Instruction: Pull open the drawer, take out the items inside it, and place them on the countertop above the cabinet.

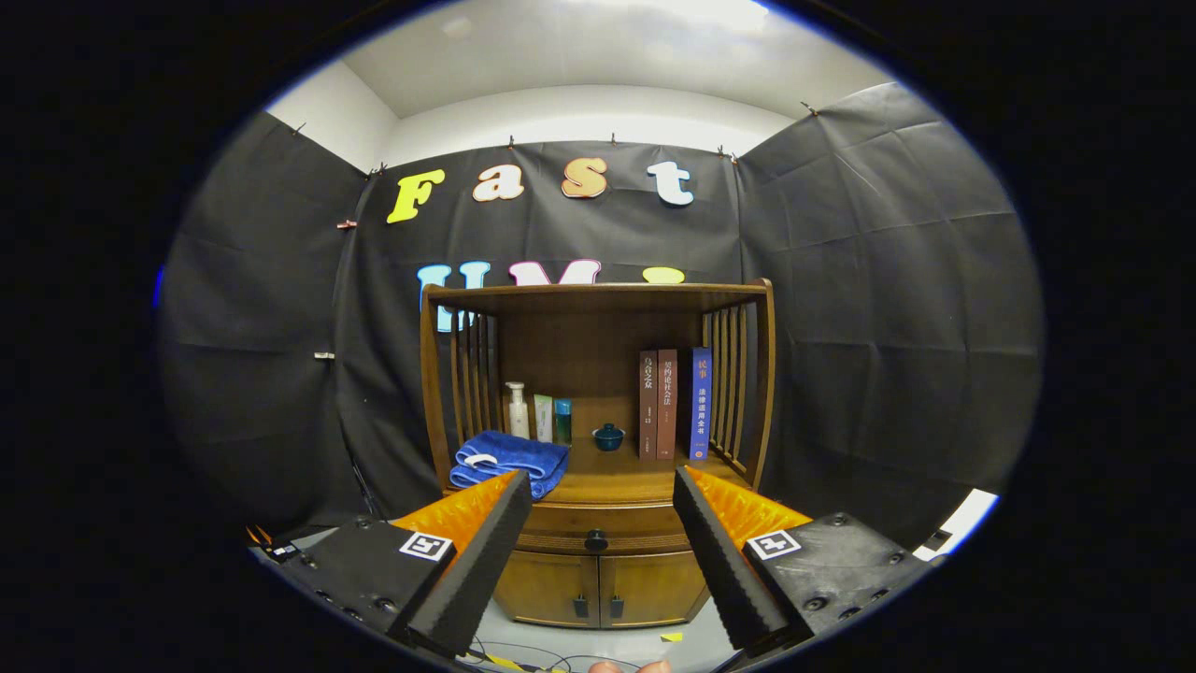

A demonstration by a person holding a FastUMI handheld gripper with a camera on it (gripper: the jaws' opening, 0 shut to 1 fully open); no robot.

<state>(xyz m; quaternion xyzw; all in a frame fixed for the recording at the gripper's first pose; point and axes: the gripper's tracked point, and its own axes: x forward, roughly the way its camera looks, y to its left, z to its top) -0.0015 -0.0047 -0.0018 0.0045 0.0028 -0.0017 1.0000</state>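
Tongs (603, 519) stand wide apart and hold nothing, their two fingers framing the front of a wooden cabinet (598, 570) that lies straight ahead and beyond them. Going left to right along the countertop (612, 481): a folded blue towel (509, 460) at the left, a row of bottles (537, 413) behind it, a small dark bowl (608, 436) near the middle, then upright books (673, 404) at the right. Below the countertop, the drawer (598, 525) is closed, its long axis running left to right across the gap between the fingers, with its dark knob (596, 540) nearly centred between them. The coming move looks like a straight advance onto that knob, then a pull back
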